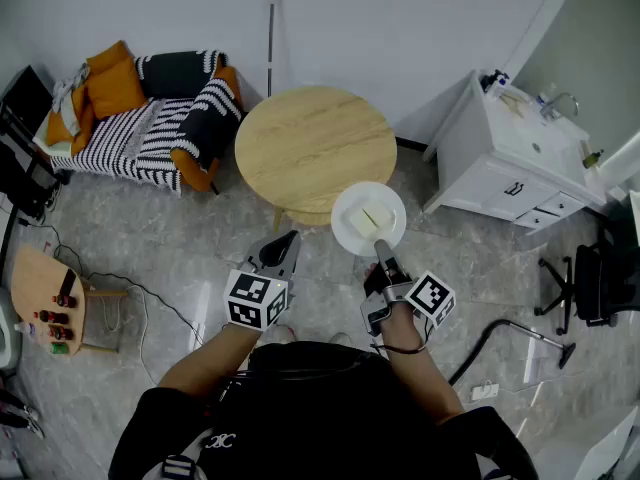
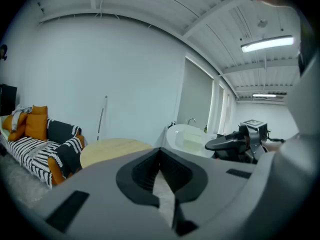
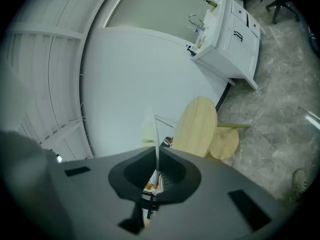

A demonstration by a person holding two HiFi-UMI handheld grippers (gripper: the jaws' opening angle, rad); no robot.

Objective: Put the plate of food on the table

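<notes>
Holding plate (image 1: 386, 200) by its near rim: right gripper (image 1: 381, 248) has its jaws clamped almost fully together on the thin edge, which shows edge-on between them in the right gripper view. Plate sticks out far from the jaws, roughly level, with one pale slab of food (image 1: 363, 220) on it.

Table (image 1: 312, 143) lies far and slightly left of the plate. In the head view the plate's far-left rim overlaps the table's near-right edge, so the plate is in the air at the table's edge, not set down yet. Can't tell its height above the top.

My read: next move is a push far-left over the top, then lower. Right gripper does it. Left gripper (image 1: 287, 241) sits just left of the plate, jaws closed, nothing between them.

Count: one plate, one food piece, one round table, two grippers. One small wooden table (image 1: 35, 278) at near left, well apart; probably not the target.
</notes>
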